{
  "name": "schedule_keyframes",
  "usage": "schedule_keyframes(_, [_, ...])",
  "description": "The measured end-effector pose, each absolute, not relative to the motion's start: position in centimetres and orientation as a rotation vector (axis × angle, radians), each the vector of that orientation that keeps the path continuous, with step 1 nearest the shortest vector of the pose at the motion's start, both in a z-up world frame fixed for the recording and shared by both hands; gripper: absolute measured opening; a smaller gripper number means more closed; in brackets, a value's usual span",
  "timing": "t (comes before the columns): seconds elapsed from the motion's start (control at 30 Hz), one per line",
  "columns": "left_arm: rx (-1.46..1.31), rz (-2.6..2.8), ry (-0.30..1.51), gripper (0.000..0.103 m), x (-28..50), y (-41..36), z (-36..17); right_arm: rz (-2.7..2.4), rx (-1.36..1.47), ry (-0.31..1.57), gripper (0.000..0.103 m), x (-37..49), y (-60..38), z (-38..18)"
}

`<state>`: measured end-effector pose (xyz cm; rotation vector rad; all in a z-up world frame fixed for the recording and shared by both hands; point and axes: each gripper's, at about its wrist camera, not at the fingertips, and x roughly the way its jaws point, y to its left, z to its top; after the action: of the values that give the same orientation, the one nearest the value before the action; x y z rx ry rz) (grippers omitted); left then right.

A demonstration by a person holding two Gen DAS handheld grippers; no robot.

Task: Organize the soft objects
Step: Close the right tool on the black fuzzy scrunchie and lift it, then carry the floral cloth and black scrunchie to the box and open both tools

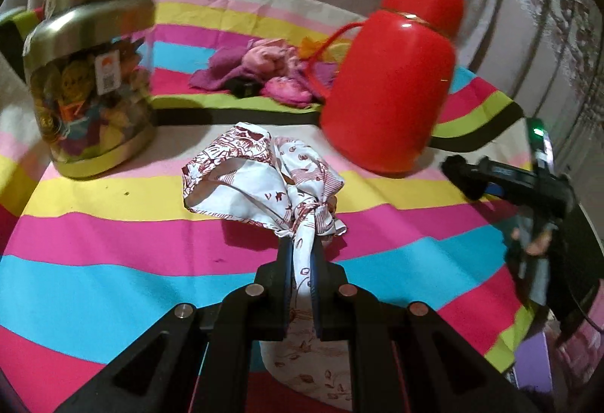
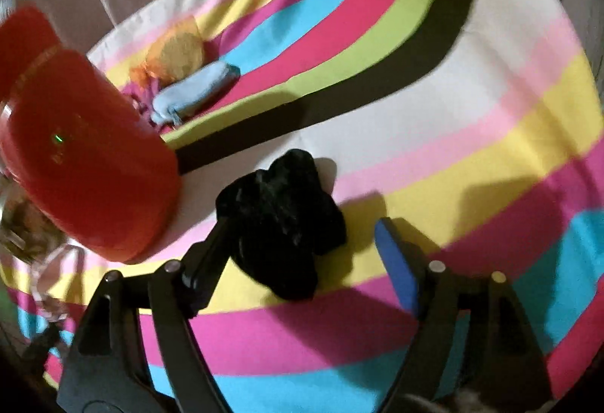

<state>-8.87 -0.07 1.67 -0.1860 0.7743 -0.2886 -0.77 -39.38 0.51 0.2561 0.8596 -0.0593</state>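
I am clenching my left tongs on the limp printed cloth, pinched just below its knot above the striped sheet; my right tongs are gaping around the soft black bundle lying there.

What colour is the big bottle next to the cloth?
The bottle is bright red all over, cap included. The left wrist view shows it best.

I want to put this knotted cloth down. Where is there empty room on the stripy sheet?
The bare stripes in front of the jar and left of the printed cloth in the left gripper are free. So are the stripes right of the black cloth. It is crowded behind the red flask, around the pink cloth pile.
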Motion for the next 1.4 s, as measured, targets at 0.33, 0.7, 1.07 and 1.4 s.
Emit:
schedule_keyframes(0.33, [-0.121, -0.370, 0.744, 0.009, -11.9, -2.6, 3.3, 0.081, 0.163, 0.825, 0.022, -4.8, -37.5, 2.0])
schedule_keyframes(0.7, [-0.063, -0.445, 0.701, 0.009, -14.0, -5.6, 5.4, 0.213, 0.174, 0.734, 0.022, -13.5, -37.5, 7.2])
schedule_keyframes(1.07, [0.095, -0.602, 0.663, 0.009, -16.0, -12.4, 8.9, 0.229, 0.076, 0.726, 0.022, -20.4, -38.6, 9.3])
schedule_keyframes(1.4, [0.261, -0.899, 0.678, 0.009, -20.1, -22.7, 11.7, 0.025, 0.062, 0.769, 0.022, -29.1, -47.8, 9.3])
